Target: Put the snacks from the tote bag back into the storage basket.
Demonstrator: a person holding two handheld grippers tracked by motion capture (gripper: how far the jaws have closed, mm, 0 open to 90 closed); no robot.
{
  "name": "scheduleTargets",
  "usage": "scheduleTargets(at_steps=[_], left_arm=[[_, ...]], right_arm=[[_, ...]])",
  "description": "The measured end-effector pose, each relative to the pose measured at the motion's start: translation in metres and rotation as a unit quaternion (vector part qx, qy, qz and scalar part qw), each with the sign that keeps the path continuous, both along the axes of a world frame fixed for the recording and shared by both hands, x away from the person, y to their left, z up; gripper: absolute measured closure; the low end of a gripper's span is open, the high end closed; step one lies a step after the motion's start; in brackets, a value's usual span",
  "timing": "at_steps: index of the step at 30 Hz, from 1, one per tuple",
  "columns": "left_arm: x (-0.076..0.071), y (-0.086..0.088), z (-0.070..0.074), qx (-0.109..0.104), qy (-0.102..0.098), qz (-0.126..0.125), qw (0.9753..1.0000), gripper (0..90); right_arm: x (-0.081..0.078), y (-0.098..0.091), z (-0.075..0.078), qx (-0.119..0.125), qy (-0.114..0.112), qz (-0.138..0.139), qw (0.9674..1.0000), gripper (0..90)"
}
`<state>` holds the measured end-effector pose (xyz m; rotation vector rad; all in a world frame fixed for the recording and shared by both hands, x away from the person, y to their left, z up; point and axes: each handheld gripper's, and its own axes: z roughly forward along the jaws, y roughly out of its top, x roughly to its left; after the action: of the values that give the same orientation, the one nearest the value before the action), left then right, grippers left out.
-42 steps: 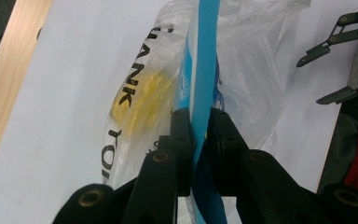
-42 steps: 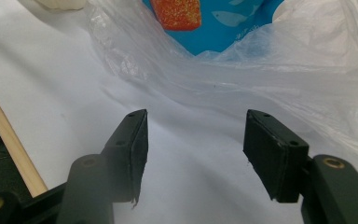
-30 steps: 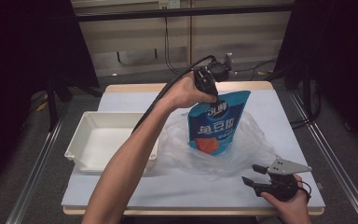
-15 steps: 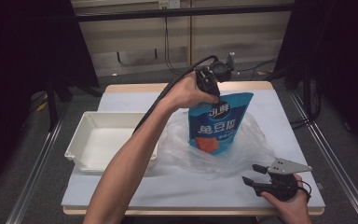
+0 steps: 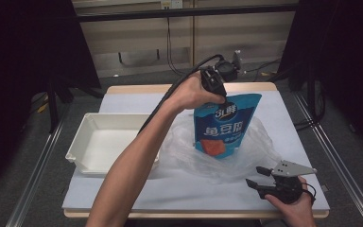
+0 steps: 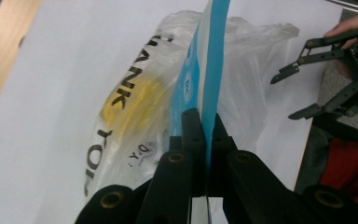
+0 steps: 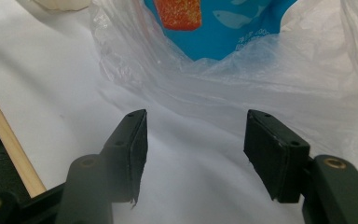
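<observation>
At table centre, the left gripper (image 5: 216, 88) clamps the top edge of an upright blue pouch (image 5: 224, 125) over a clear plastic bag (image 5: 246, 156). From the empty, half-open right gripper (image 5: 260, 176), the bag lies at eleven o'clock, just beside it.

White tray (image 5: 105, 146) on a covered table (image 5: 137, 101).

The tray lies empty at the left of the table, its long side running left to right, near the left edge of the white cover. A strip of bare wood shows along the table's far edge. Metal rails (image 5: 33, 175) run along the floor on both sides. Beyond the far edge stands a pale wall panel (image 5: 137, 42) with dark cables (image 5: 170, 45) hanging down before it, between black curtains (image 5: 23, 52).
</observation>
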<state>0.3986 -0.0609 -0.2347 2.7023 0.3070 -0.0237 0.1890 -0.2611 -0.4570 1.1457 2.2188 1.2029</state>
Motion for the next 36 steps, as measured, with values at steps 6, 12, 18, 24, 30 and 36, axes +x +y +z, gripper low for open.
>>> scheduleTargets(at_steps=[6, 12, 18, 24, 30, 36], left_arm=[[-0.004, 0.003, 0.011, -0.005, -0.008, -0.009, 0.9999, 90.0], [-0.007, 0.006, 0.026, -0.009, -0.016, -0.001, 0.9998, 90.0], [-0.008, 0.015, 0.044, -0.018, -0.025, -0.001, 0.9995, 90.0], [-0.01, 0.026, 0.067, -0.032, -0.038, 0.003, 0.9988, 90.0], [-0.01, 0.042, 0.088, -0.044, -0.049, 0.004, 0.9978, 90.0], [-0.01, 0.058, 0.1, -0.049, -0.055, 0.017, 0.9971, 90.0]], right_arm=[[0.0, 0.0, 0.0, 0.001, 0.001, -0.001, 1.0, 39.7], [0.0, 0.0, 0.0, 0.003, -0.001, 0.0, 1.0, 38.8], [0.0, -0.001, 0.001, 0.014, -0.008, -0.002, 0.9999, 31.8], [0.0, -0.002, 0.002, 0.018, -0.012, -0.003, 0.9998, 31.5], [-0.001, -0.003, 0.002, 0.021, -0.01, -0.004, 0.9997, 31.1], [-0.001, -0.003, 0.003, 0.021, -0.015, -0.003, 0.9997, 30.7]])
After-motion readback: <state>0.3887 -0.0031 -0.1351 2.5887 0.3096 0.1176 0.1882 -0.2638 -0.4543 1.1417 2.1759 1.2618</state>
